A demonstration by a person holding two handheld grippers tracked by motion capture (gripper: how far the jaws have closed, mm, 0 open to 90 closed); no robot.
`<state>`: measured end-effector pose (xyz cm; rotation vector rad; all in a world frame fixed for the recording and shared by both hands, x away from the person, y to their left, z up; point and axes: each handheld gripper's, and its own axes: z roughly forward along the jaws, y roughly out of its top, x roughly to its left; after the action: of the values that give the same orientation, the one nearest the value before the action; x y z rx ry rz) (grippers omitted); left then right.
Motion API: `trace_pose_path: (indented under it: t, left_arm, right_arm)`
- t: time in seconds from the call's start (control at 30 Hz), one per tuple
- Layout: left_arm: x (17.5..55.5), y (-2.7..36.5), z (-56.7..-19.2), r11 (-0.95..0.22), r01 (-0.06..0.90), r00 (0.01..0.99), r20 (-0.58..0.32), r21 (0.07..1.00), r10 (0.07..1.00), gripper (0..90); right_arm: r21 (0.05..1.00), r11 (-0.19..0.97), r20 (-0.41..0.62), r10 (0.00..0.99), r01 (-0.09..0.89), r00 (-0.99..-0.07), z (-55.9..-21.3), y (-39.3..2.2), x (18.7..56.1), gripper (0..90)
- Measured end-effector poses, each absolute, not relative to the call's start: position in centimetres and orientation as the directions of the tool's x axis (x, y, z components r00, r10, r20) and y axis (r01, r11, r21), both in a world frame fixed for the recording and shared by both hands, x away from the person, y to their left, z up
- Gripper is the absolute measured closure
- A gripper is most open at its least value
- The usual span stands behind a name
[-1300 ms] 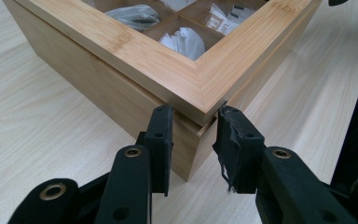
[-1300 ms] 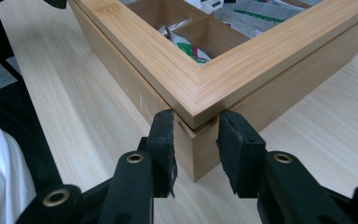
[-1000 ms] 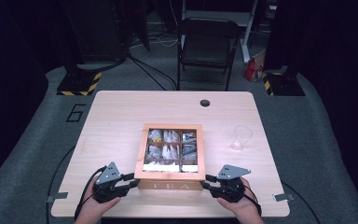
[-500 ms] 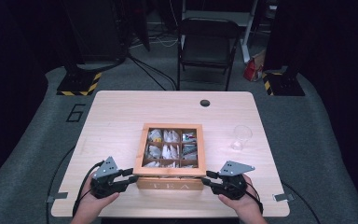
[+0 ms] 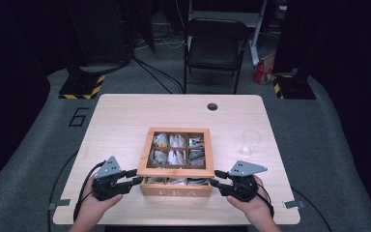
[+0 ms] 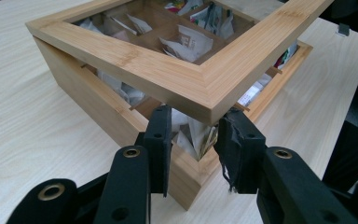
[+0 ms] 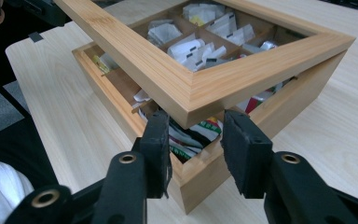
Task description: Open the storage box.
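Each hand-held gripper — left (image 6: 193,135), right (image 7: 196,135) — pinches a front corner of the square glass-paned bamboo lid (image 5: 176,152), tilting it evenly off the tea box (image 5: 176,186) on the pale wooden surface (image 5: 125,116).

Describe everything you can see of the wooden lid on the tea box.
The lid is a square frame of pale wood around a clear pane, through which the tea bags show in their compartments. It is tilted up at the front, off the box, with a gap beneath it. The left gripper and the right gripper each sit at a front corner, jaws on either side of it; whether the pads press it cannot be told.
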<state>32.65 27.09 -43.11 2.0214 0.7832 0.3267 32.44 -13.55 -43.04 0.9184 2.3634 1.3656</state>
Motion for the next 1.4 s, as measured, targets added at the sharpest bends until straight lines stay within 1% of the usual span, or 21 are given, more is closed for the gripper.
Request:
trace_pose_path:
  t: [0.07,0.27,0.43,0.57,0.67,1.03,1.27,1.4]
  left_arm:
    - [32.8,27.0,-43.0,-0.383,0.398,0.761,-0.067,0.833,0.646,64.9]
    - [33.0,26.9,-42.2,-0.386,0.391,0.751,-0.047,0.836,0.659,58.3]
    - [33.2,26.8,-41.8,-0.382,0.38,0.741,-0.03,0.843,0.67,55.3]
    - [33.3,26.8,-41.5,-0.375,0.377,0.745,-0.037,0.847,0.666,55.2]
    - [33.4,26.8,-41.1,-0.402,0.37,0.757,-0.022,0.837,0.653,55.2]
    - [33.7,26.8,-40.2,-0.403,0.367,0.759,-0.02,0.838,0.65,55.4]
    - [34.1,26.8,-39.2,-0.402,0.363,0.76,-0.017,0.841,0.65,55.3]
    - [34.3,26.9,-39.0,-0.387,0.37,0.759,-0.034,0.845,0.65,55.3]
  right_arm:
    - [0.847,0.363,0.081,0.636,0.39,-0.767,-42.9,-13.6,32.5,59.2]
    - [0.856,0.362,0.057,0.644,0.369,-0.763,-42.1,-13.4,32.7,53.9]
    - [0.858,0.357,0.052,0.655,0.37,-0.753,-41.6,-13.3,32.8,53.7]
    - [0.857,0.356,0.051,0.662,0.373,-0.748,-41.2,-13.2,32.9,53.7]
    - [0.856,0.367,0.043,0.652,0.364,-0.757,-40.9,-13.0,33.0,53.2]
    - [0.859,0.365,0.043,0.647,0.359,-0.761,-40.3,-13.0,33.4,52.5]
    - [0.861,0.365,0.041,0.646,0.355,-0.762,-39.2,-13.0,33.8,52.6]
    - [0.863,0.373,0.026,0.639,0.34,-0.768,-38.9,-13.1,34.1,52.4]
